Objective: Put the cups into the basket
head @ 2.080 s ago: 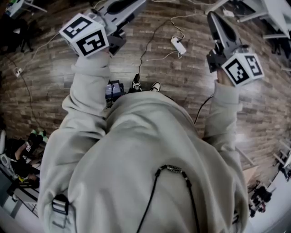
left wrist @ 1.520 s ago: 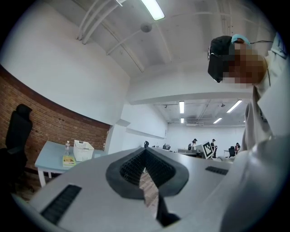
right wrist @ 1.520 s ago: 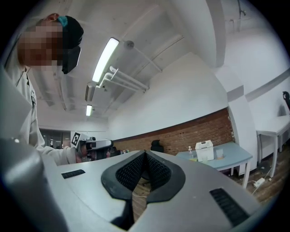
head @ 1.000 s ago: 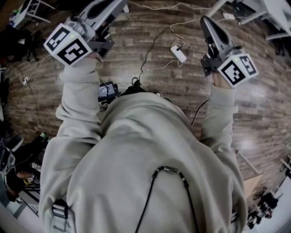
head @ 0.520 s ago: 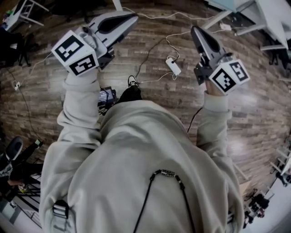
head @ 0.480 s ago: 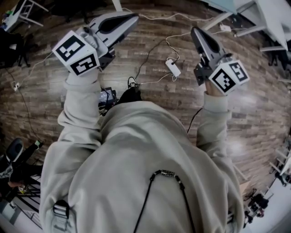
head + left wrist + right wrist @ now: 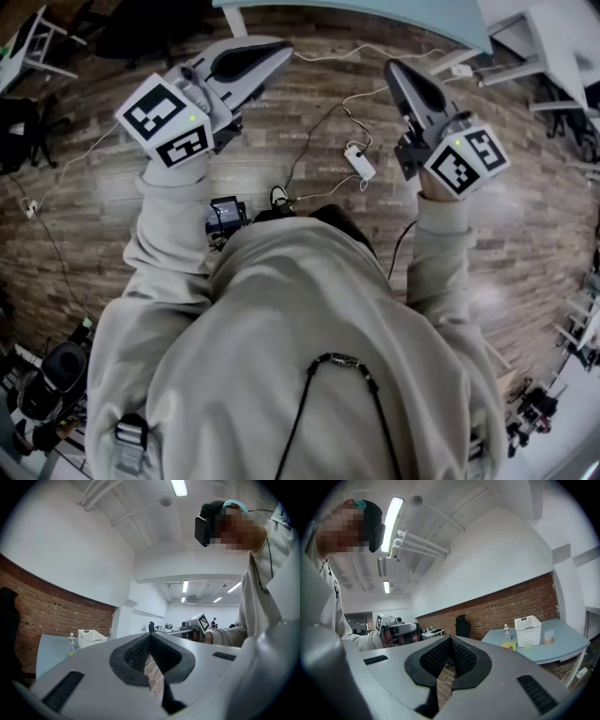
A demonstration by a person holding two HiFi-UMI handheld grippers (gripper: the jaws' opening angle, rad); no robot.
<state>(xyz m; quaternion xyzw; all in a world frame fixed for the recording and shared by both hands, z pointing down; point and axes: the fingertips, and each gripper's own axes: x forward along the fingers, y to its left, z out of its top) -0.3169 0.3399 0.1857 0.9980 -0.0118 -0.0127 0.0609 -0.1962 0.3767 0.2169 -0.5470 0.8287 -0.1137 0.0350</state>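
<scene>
Plainly neither gripper holds anything. The left gripper (image 7: 279, 49) has its jaws pressed together on nothing, and the right gripper (image 7: 394, 67) is likewise closed and empty. Both are held level above the wood floor (image 7: 525, 234), short of the pale blue table (image 7: 375, 11).

The cups stand on that table and look small in the right gripper view. One translucent cup (image 7: 528, 644) is just in front of the white basket (image 7: 528, 629), and a second cup (image 7: 548, 636) is just beside the basket's right wall. I can't tell whether either touches it. They look like thin clear plastic — light, a little slick, and likely to buckle or pop free under a hard squeeze. My judgement is to open the jaws wide and take a cup across its upper wall just below the rim, where it should be stiffest. Press gently, then lift it clear over the basket's wall. Whether the cups are empty is too small to tell.

On the table, from the left, a water bottle (image 7: 506, 632) comes first, then a flat yellow item (image 7: 509, 645) near the first cup. The bottle could be knocked by a careless approach from that side. A black chair (image 7: 461, 620) stands off to the table's left. On the floor ahead of the person lie a cable (image 7: 309, 103) and a white adapter (image 7: 359, 161) — something to trip on, I'd say.
</scene>
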